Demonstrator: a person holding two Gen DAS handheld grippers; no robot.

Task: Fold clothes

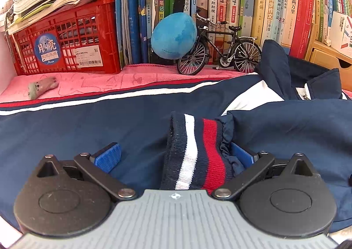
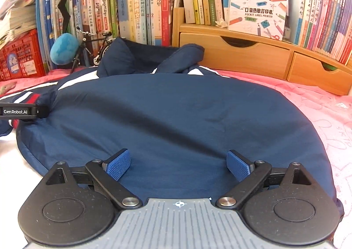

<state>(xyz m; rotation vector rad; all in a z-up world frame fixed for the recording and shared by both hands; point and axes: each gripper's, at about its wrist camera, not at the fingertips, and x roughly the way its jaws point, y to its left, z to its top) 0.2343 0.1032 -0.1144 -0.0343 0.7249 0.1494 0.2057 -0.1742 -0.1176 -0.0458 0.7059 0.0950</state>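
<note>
Nearest the lens in the left wrist view, our left tongs point(image 1: 173, 156) stand wide, and the striped knit cuff point(image 1: 195, 152) of the navy jacket point(image 1: 88, 128) lies between their blue pads point(image 1: 107, 157); it sits against the pad at 3 o'clock and well apart from the pad at 9 o'clock, so we judge it laid down, not gripped. At 10 o'clock a red crate point(image 1: 66, 44) carries stacked papers; at 12 o'clock a blue plush ball point(image 1: 173, 35) touches a model bicycle point(image 1: 220, 50) before a row of books point(image 1: 264, 6). The jacket's collar point(image 1: 275, 68) rises at 2 o'clock.

In the right wrist view, our right tongs point(image 2: 178, 167) likewise stand wide, with nothing between them; they hang just over the jacket's smooth folded panel. The other tool's arm shows at 9 o'clock, beside the cuff. Wooden drawers point(image 2: 253, 55) sit at 1 o'clock, and the pink cloth point(image 2: 330, 128) covering the desk lies bare at 3 o'clock.

We read the step in hand as a sleeve fold just set across the body of the jacket. The next move, we judge, calls for both tongs to take the near hem and carry it toward the collar, keeping the sleeve tucked inside.
</note>
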